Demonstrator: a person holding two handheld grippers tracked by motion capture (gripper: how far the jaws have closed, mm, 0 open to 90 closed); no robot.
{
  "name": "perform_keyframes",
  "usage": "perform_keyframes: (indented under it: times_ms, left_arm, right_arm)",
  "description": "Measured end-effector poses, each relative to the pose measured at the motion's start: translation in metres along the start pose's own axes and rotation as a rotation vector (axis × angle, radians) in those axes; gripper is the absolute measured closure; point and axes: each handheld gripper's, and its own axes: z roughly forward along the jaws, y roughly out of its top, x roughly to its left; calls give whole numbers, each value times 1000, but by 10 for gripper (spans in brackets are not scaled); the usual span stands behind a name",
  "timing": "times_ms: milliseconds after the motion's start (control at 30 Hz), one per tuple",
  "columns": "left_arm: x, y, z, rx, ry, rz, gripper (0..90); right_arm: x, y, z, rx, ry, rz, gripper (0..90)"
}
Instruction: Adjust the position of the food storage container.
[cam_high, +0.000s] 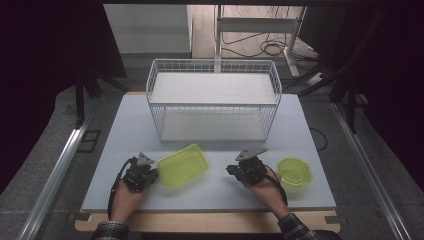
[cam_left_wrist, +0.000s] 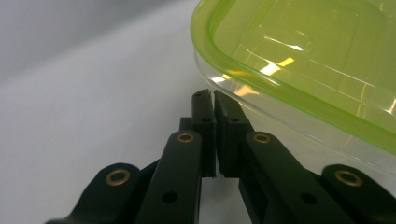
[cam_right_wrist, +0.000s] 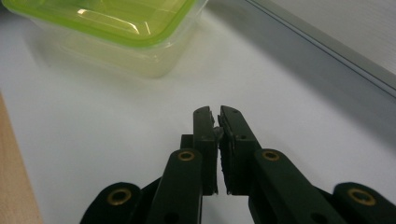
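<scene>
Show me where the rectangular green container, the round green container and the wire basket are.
rectangular green container (cam_high: 183, 165), high view, middle of its lid
round green container (cam_high: 294, 171), high view, middle of its lid
wire basket (cam_high: 214, 104), high view, front top rim

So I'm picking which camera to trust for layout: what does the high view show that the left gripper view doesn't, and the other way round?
High view alone: the wire basket, the round container by the right hand-held gripper, both forearms, the whole table.
Left gripper view alone: the left hand-held gripper up close, jaws shut on nothing, tips just short of the clear wall below the green lid.
Both: the rectangular container with that lid, and the table top.
</scene>
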Motion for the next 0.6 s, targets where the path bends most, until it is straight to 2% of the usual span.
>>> perform_keyframes:
  times_ms: [167, 200, 367, 600]
  left_arm:
    - [-5, 13, 12, -7, -25, 35, 877]
    - [-6, 17, 15, 3, -25, 64, 877]
    - [-14, 30, 27, 0, -39, 96, 877]
    - [-27, 39, 35, -8, -86, 135, 872]
  right_arm:
    - [0, -1, 4, 7, -17, 28, 860]
    - [0, -1, 4, 9, -17, 31, 860]
    - [-2, -2, 8, 26, -46, 42, 864]
    - [-6, -5, 13, 41, -73, 45, 864]
